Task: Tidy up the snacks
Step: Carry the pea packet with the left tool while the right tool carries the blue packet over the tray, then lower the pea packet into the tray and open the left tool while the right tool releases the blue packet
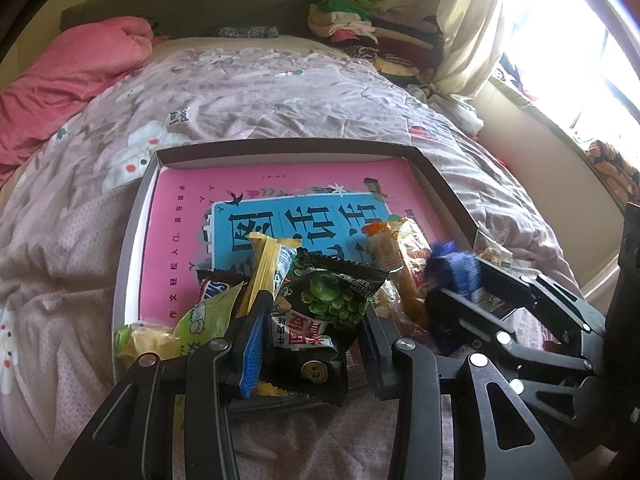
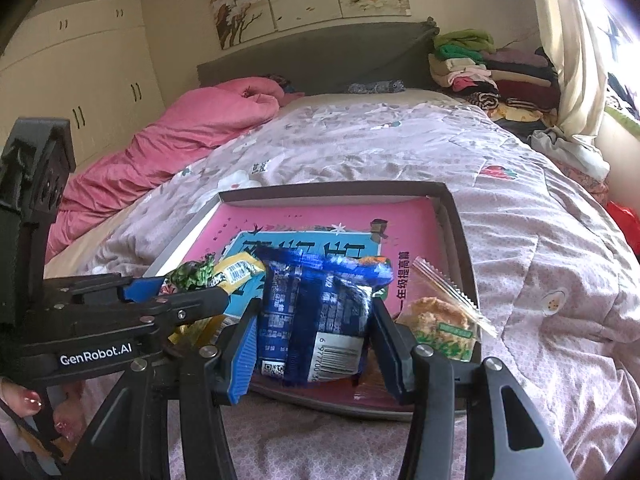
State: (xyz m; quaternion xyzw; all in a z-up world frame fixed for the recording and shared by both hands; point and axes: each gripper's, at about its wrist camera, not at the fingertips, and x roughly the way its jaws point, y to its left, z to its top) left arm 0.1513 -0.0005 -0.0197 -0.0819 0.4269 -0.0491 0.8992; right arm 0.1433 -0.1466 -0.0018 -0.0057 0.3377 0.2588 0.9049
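A shallow box (image 1: 280,148) with a pink book inside lies on the bed; it also shows in the right wrist view (image 2: 332,192). Several snack packets are piled at its near edge. My left gripper (image 1: 312,312) is shut on a black green-pea snack packet (image 1: 324,312) over the pile. My right gripper (image 2: 314,324) is shut on a blue snack packet (image 2: 316,312), held at the box's near edge; it shows blurred in the left wrist view (image 1: 452,268). A clear packet with a biscuit (image 2: 444,316) lies at the box's right edge.
The box rests on a lilac floral quilt (image 1: 260,96). A pink duvet (image 1: 60,80) lies at the far left. Folded clothes (image 2: 488,68) are stacked by the headboard. A curtain and window (image 1: 560,40) are on the right, wardrobes (image 2: 80,72) on the left.
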